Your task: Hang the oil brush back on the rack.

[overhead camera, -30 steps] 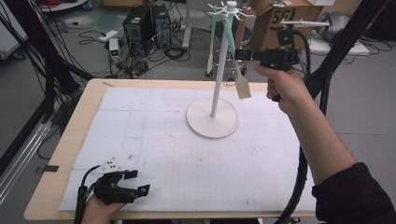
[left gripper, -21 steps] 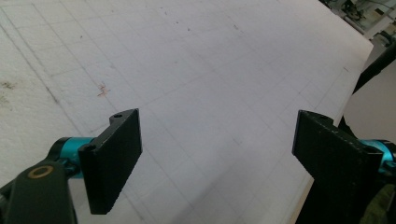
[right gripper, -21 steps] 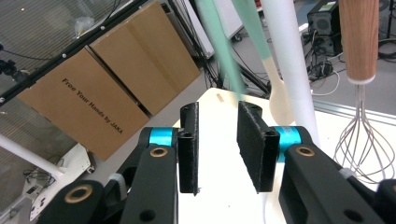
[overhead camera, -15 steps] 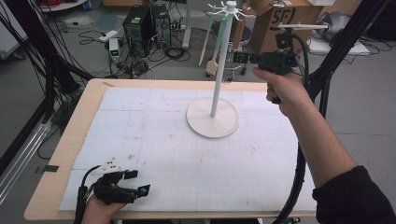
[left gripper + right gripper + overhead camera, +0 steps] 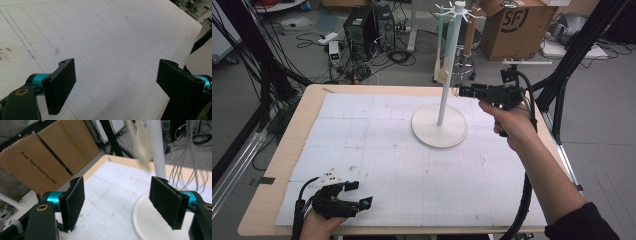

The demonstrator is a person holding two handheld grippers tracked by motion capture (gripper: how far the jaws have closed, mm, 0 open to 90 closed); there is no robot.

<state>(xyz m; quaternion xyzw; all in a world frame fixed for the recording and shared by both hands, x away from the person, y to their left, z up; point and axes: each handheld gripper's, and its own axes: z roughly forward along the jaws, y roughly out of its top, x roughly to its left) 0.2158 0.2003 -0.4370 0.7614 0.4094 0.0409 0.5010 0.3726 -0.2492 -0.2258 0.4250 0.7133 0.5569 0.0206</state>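
Observation:
A white stand with a round base (image 5: 439, 131) and a tall pole (image 5: 445, 75) rises at the back middle of the white mat. A beige flat piece (image 5: 442, 67) hangs from the stand's top on a pale strap, just left of the pole. It looks blurred in the right gripper view (image 5: 139, 142). My right gripper (image 5: 460, 91) hovers right of the pole, above the base, open and holding nothing (image 5: 117, 205). My left gripper (image 5: 362, 197) rests at the mat's front left corner, open with nothing between its jaws (image 5: 116, 85).
The gridded white mat (image 5: 377, 150) covers a wooden table (image 5: 297, 125). Cardboard boxes (image 5: 512, 27) stand on the floor behind the table, and others (image 5: 37, 160) lean beyond its edge. A computer tower (image 5: 362, 25), cables and black frame poles (image 5: 572, 55) surround it.
The right gripper let go of the beige piece, which swung left past the pole. The gripper dropped lower beside the pole. The left gripper stayed put.

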